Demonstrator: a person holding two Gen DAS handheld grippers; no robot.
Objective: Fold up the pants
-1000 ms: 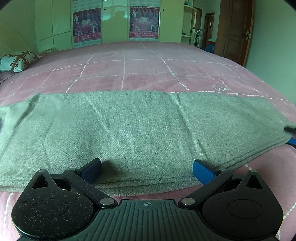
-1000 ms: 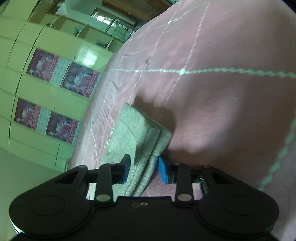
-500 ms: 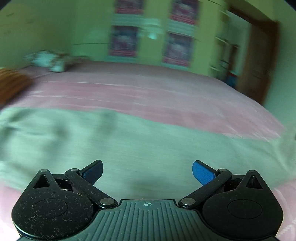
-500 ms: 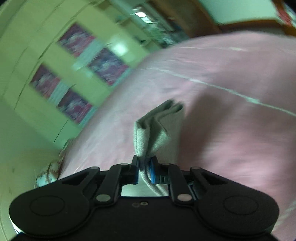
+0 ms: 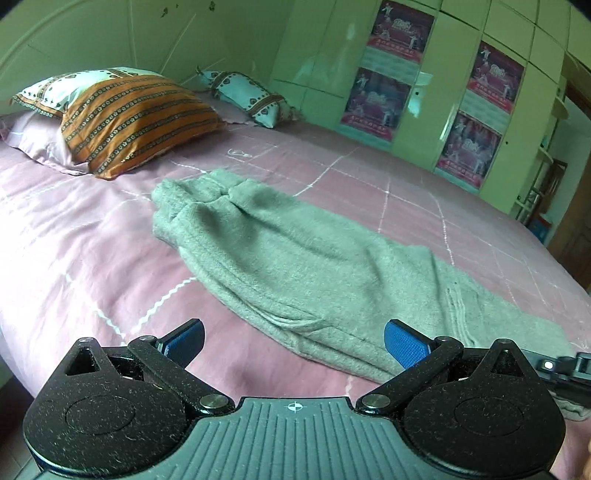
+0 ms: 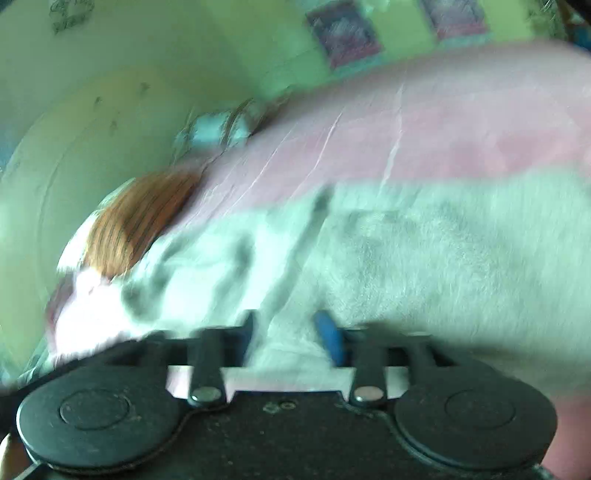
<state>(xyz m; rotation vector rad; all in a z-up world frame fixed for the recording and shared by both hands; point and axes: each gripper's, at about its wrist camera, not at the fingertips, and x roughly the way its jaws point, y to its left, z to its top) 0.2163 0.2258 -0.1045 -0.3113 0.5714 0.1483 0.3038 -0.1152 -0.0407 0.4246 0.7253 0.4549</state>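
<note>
While the left gripper (image 5: pixel 294 341) hangs wide open and empty above the near hem, the right gripper (image 6: pixel 288 338), jaws part-open with blurred cloth between, is nearer the grey pants (image 5: pixel 295 266), which stretch diagonally across the bed (image 5: pixel 74 236) toward the striped pillow (image 5: pixel 136 118).

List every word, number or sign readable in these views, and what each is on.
None can be read.
Posters on the wardrobe: a strip of print under each picture, too small to read.
Left gripper: a crosshair mark on its body, no text.
Right wrist view: blurred, nothing legible.
</note>
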